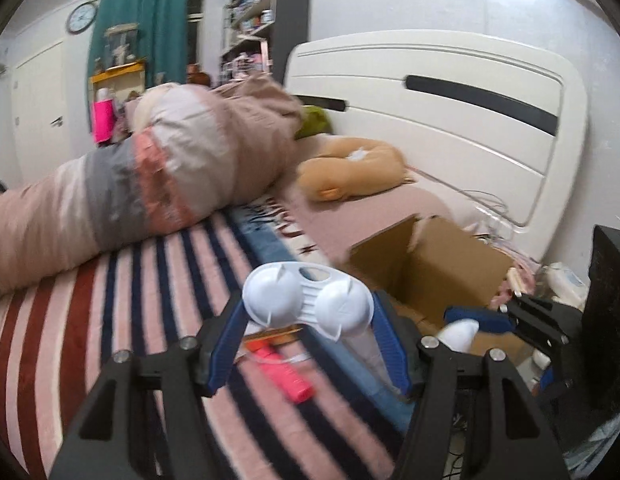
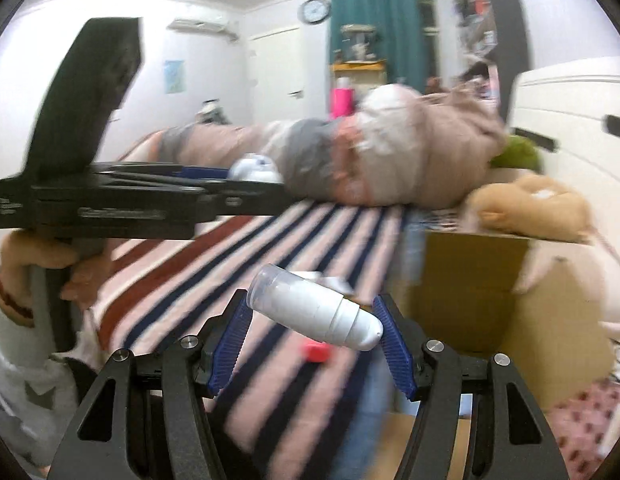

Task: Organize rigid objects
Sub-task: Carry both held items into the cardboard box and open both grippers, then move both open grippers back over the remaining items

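White bottle point(image 2: 315, 312) and white twin-domed case point(image 1: 308, 300), each clamped between gripper fingers, are awaiting release into the cardboard box point(image 1: 429, 264) at two o'clock.

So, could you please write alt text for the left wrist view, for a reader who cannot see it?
The left gripper holds a white plastic piece with two domes above a striped bed cover. An open cardboard box stands to the right, and a pink object lies on the bed below.
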